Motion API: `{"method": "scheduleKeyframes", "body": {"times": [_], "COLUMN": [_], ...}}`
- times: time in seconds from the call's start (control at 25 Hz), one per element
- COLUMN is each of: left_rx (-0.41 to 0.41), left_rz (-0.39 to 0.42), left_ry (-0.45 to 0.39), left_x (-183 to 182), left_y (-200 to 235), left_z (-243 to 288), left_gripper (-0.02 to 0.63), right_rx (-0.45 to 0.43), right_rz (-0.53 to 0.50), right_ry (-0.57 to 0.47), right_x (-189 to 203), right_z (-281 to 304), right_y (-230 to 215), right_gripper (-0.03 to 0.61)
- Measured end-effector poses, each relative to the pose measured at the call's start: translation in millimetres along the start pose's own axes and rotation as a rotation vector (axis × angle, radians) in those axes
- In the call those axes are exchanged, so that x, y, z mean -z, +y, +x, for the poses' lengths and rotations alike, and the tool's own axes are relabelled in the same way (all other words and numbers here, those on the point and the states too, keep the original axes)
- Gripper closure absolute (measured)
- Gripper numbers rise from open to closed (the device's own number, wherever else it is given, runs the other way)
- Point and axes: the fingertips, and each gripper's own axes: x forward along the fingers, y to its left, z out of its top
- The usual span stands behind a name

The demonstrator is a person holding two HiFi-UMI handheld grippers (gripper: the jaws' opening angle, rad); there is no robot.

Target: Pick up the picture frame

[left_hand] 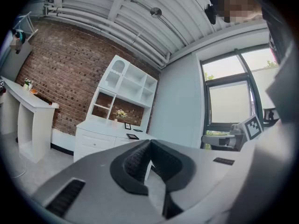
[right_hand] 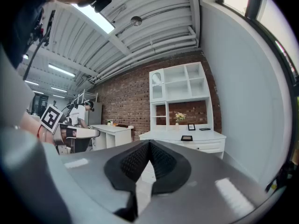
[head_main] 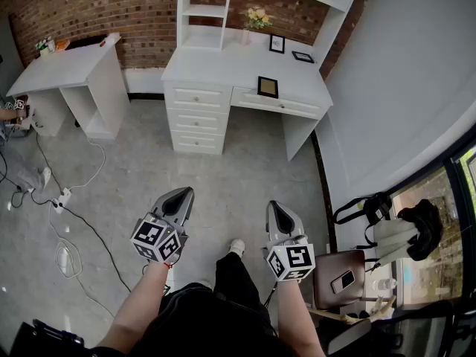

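Noting frame (head_main: 268, 87) sitting near front edge of desk (head_main: 216, 69), at 12 o'clock from both grippers and well apart from them. Failing to settle flat or propped; failing to make out any picture inside the dark, gilt-edged rectangle. Logging upright frame (head_main: 277, 44) and flat frame (head_main: 303, 56) further back, toward 1 o'clock, both too small to read.

Finding left gripper (head_main: 183, 193) pressed together, ribbed black pads meeting at tips, gripping nothing. Finding right gripper (head_main: 274, 206) closed tight likewise, empty. Seeing grey shells and marker cubes clearly; losing forearms and dark clothing at bottom edge.

Checking drawers (head_main: 197, 117): all closed, contents hidden. Spotting flowers (head_main: 258, 17) standing in open bay below hutch (head_main: 204, 10) shelves, against brick wall (head_main: 111, 6).

Recording desk and hutch as white, smooth, square-cornered; floor (head_main: 238, 177) as grey, mottled, carrying loose cables (head_main: 89, 233) at 9 o'clock. Observing side table (head_main: 67, 69) at 10 o'clock, small items on top too blurred to name. Observing brown chair (head_main: 327, 262) at 4 o'clock, partly cut off, phone (head_main: 343, 280) lying on seat.
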Motion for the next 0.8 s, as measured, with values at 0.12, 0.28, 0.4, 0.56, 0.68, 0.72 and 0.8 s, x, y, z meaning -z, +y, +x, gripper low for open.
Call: {"method": "scheduleKeyframes", "body": {"times": [0.12,0.28,0.4,0.56,0.68,0.72,0.8], "left_rx": [-0.012,-0.001,-0.021,-0.041,-0.053,-0.052,-0.048], "left_rz": [-0.008,0.013,0.001,0.021,0.031,0.038,0.051], "left_ry": [-0.004,-0.004,0.004,0.021,0.023,0.028,0.037], "left_x": [0,-6,-6,-5,-7,-8,-9], "left_y": [3,6,18,29,35,35,34], "left_z": [20,54,76,109,137,146,163], "left_gripper": [0.604,0.604,0.604,0.604,0.604,0.604,0.604], "right_rx": [0.003,0.013,0.012,0.013,0.005,0.004,0.001], "right_rz": [0.007,0.017,0.036,0.046,0.049,0.055,0.068], "right_ry": [0.005,0.001,0.019,0.022,0.023,0.023,0.023], "right_x": [1,-1,6,8,8,9,10], "right_z": [16,39,56,80,99,104,115], "right_y": [-18,-44,-59,-85,-106,-113,-126], "right_gripper": [0.577,0.577,0.577,0.577,0.576,0.577,0.575]}}
